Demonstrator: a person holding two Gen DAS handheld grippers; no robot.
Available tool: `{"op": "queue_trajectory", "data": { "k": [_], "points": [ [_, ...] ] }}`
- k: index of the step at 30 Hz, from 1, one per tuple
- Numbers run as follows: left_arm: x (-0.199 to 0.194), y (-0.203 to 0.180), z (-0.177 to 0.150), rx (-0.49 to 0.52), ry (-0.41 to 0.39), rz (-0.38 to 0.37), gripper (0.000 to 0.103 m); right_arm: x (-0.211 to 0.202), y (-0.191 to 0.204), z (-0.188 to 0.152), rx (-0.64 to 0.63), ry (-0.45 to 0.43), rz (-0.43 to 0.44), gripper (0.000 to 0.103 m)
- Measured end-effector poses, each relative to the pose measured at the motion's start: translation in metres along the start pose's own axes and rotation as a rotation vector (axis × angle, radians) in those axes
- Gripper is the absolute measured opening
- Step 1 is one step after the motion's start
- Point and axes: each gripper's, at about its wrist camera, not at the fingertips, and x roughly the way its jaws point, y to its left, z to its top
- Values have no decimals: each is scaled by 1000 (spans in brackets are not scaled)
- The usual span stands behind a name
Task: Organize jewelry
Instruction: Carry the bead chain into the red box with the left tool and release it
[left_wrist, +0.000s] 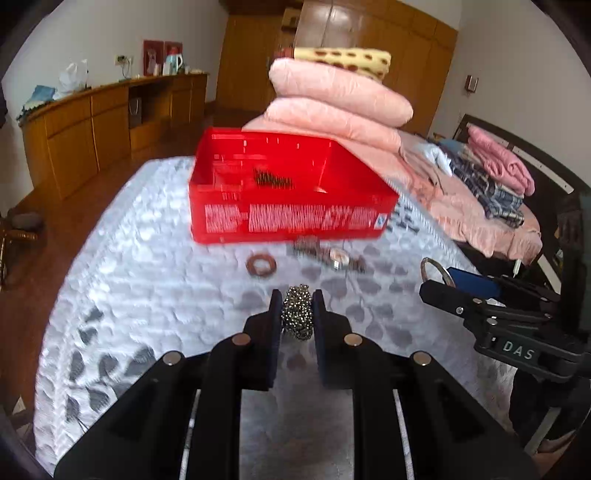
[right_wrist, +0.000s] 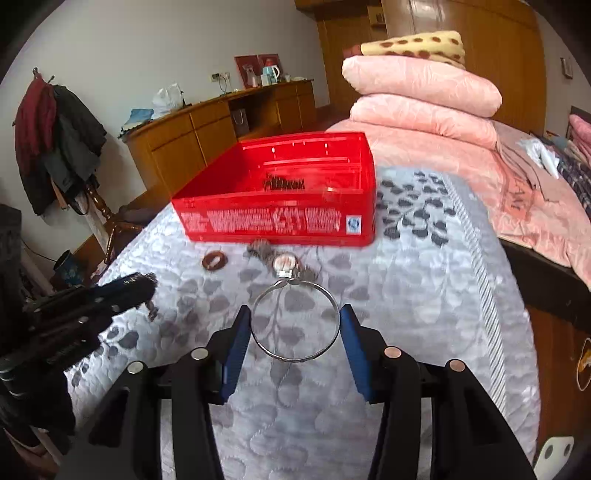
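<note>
My left gripper (left_wrist: 297, 301) is shut on a bunched beaded chain (left_wrist: 296, 315), held above the grey quilt. My right gripper (right_wrist: 294, 314) is shut on a thin silver bangle (right_wrist: 295, 320), its blue pads against the ring's two sides; it also shows in the left wrist view (left_wrist: 437, 284). A red plastic box (left_wrist: 288, 192) stands ahead on the quilt with a dark beaded piece (left_wrist: 273, 180) inside. In front of the box lie a brown ring (left_wrist: 261, 264) and a wristwatch (left_wrist: 338, 257) with a dark strap.
The grey patterned quilt (right_wrist: 406, 295) covers the bed. Pink folded quilts (left_wrist: 340, 99) and clothes (left_wrist: 491, 173) are stacked behind and right of the box. A wooden sideboard (left_wrist: 92, 122) lines the far wall. A coat stand (right_wrist: 59, 140) is at the left.
</note>
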Motion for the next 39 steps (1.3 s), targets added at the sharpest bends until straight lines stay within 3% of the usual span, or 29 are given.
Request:
{"op": "queue_trajectory", "data": {
  "k": [12,24,30,39],
  "points": [
    [-12,4,53,21,-122,-11,15,2,10,58,-66,-68,-3,49],
    [14,6,122,27,-182,-40,15,35,1,125,-58,-81,1,49],
    [47,10,146,19,-159,-33,15,72,-13,138,-22,-24,-10,49],
    [105,24,144,-12,-57,-41,15,115,-19,138,-17,49,3,50]
  ]
}}
